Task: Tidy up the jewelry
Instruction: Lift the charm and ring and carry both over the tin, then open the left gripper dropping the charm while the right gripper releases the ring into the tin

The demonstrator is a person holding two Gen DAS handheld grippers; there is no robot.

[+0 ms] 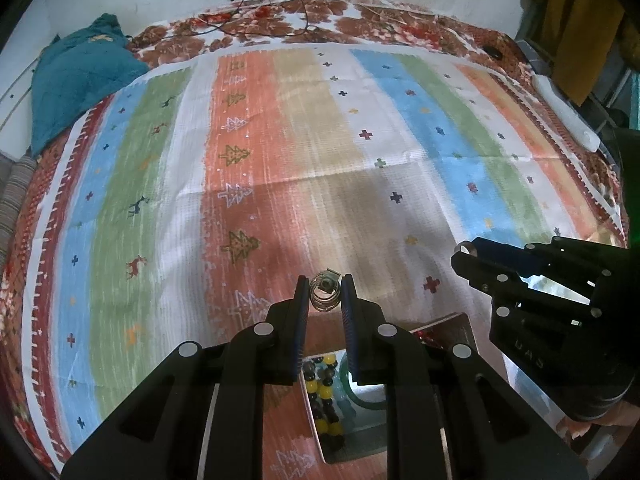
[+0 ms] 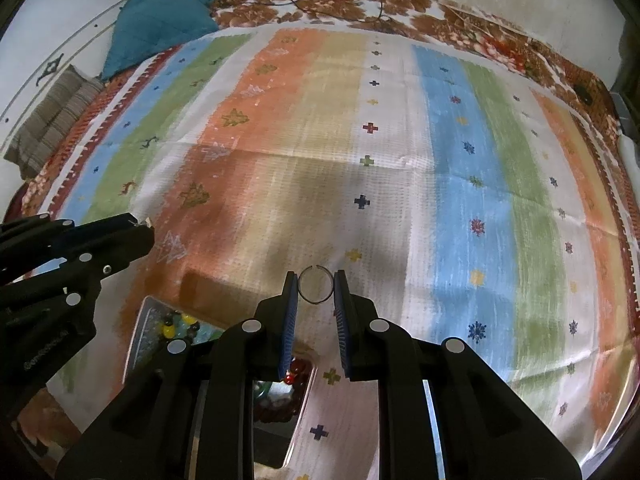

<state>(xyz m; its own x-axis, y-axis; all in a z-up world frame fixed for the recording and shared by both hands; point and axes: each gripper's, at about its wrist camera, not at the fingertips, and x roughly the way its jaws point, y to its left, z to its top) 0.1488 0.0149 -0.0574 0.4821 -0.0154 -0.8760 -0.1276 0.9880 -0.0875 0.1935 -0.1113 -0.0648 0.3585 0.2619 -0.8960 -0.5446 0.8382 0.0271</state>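
Note:
My left gripper (image 1: pixel 325 292) is shut on a coiled wire bracelet (image 1: pixel 325 293) with a small metal clasp, held up over the striped cloth. My right gripper (image 2: pixel 316 285) is shut on a thin open wire ring (image 2: pixel 316 285), pinched between its blue pads. Below both grippers lies a shiny metal tray (image 1: pixel 316 420) holding a yellow-and-black bead string (image 1: pixel 326 396), a green bangle (image 1: pixel 360 400) and red beads (image 2: pixel 296 372). The right gripper (image 1: pixel 464 254) shows at the right of the left wrist view. At the left of the right wrist view is the left gripper (image 2: pixel 148 226).
A striped patterned cloth (image 1: pixel 304 152) covers a bed with a floral sheet (image 1: pixel 280 20). A teal blanket (image 1: pixel 80 72) lies at the far left corner, a striped cushion (image 2: pixel 52 120) beside it. Black cables (image 1: pixel 256 12) run along the far edge; a white object (image 1: pixel 568 112) lies at the right edge.

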